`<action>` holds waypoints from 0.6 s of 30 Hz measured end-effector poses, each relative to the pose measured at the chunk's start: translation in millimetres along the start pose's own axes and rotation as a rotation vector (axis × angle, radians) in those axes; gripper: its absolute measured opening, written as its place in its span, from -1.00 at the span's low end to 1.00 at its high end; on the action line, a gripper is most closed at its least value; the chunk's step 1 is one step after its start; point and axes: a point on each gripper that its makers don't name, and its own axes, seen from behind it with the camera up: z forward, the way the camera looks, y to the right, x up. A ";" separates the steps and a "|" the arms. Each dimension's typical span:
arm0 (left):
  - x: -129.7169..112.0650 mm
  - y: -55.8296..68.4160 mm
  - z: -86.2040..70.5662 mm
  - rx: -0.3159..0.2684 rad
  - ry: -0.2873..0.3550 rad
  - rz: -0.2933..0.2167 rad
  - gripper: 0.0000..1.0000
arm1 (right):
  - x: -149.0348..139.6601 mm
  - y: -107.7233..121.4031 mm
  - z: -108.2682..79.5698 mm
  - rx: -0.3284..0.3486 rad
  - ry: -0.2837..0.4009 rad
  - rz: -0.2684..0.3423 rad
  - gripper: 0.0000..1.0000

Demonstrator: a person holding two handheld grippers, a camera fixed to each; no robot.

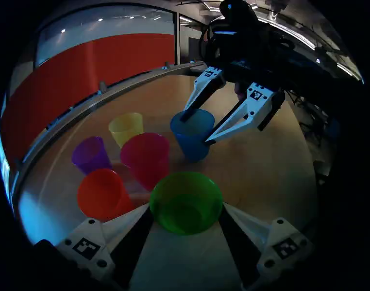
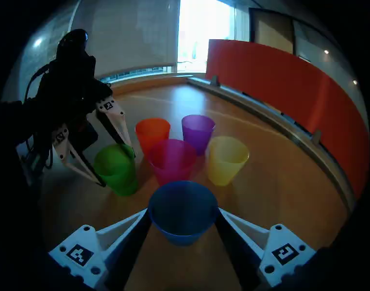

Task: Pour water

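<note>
Where the left gripper view looked along its own fingers, the left gripper (image 1: 185,208) was closed on the green cup (image 1: 185,191), with a finger pressed against each side of the cup just below the rim. The cup stood upright with its mouth open to the camera, and I could not tell whether it held water. Behind it on the wooden table (image 1: 262,165) stood the red cup (image 1: 102,194), the pink cup (image 1: 146,157), the purple cup (image 1: 91,154) and the yellow cup (image 1: 126,127), bunched close together. Farther off, the right gripper (image 1: 195,130) reached down from a dark hand-held rig and gripped the blue cup (image 1: 192,145), which stood just beside the pink cup. A red panel (image 1: 88,72) ran along the far edge of the table.

In the right gripper view, the right gripper (image 2: 183,213) held the blue cup (image 2: 182,203) between its fingers, upright, both fingers against its wall. To the left, the left gripper (image 2: 118,169) clasped the green cup (image 2: 114,165). The pink cup (image 2: 172,160) stood between the two held cups, with the red cup (image 2: 152,135), purple cup (image 2: 198,132) and yellow cup (image 2: 226,159) around it. A bright window (image 2: 204,34) lay beyond the table (image 2: 282,184).
</note>
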 end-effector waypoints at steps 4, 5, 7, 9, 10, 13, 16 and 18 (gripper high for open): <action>-2.8 0.2 0.4 0.000 -0.008 0.003 0.74 | -2.5 -0.9 1.4 0.002 -0.002 0.006 0.84; -3.9 0.3 0.5 -0.001 -0.012 0.004 0.74 | -3.3 -1.1 1.7 0.003 -0.003 0.007 0.84; -6.4 1.1 0.4 -0.003 -0.020 0.007 0.79 | -5.3 -1.0 2.5 0.002 -0.006 0.008 0.84; -8.5 1.9 0.2 -0.006 -0.026 0.009 0.81 | -6.9 -0.7 3.3 0.002 -0.008 0.010 0.84; -9.2 2.0 -0.1 -0.006 -0.028 0.010 0.83 | -7.2 -0.7 3.5 0.002 -0.007 0.012 0.85; -11.7 2.1 -1.0 -0.007 -0.035 0.008 0.90 | -8.6 -0.6 3.6 0.004 -0.006 0.020 0.85; -15.2 1.7 -1.7 -0.007 -0.044 0.001 0.93 | -11.0 -0.5 3.4 0.003 -0.010 0.026 0.85; -17.6 1.2 -2.0 -0.005 -0.049 -0.005 0.93 | -12.9 -0.3 3.4 0.001 -0.013 0.028 0.87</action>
